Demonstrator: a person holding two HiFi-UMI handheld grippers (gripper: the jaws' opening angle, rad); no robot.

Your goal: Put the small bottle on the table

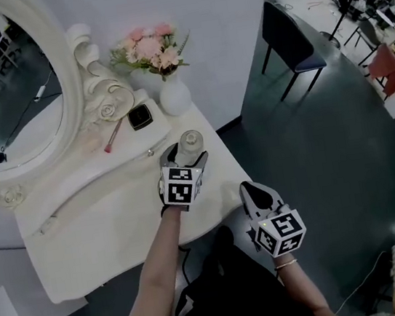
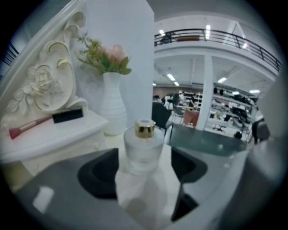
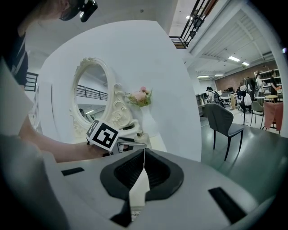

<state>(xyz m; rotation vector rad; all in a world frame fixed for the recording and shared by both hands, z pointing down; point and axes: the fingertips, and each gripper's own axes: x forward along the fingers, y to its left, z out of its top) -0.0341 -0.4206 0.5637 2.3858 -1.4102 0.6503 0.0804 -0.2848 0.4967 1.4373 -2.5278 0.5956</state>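
The small frosted bottle (image 1: 190,144) with a gold cap stands upright on the white dressing table (image 1: 119,224), near its right end. My left gripper (image 1: 186,155) reaches around it from the near side. In the left gripper view the bottle (image 2: 143,146) sits between the two black pads (image 2: 101,173) with a narrow gap on each side, so this gripper (image 2: 144,158) is open. My right gripper (image 1: 256,193) hovers off the table's front right corner, away from the bottle. Its jaws (image 3: 144,155) meet in a thin line and hold nothing.
A white vase (image 1: 174,96) of pink flowers stands behind the bottle against the wall. On the raised shelf lie a black case (image 1: 140,116) and a pink brush (image 1: 113,137), beside the ornate oval mirror (image 1: 4,94). A dark chair (image 1: 290,40) stands on the floor at right.
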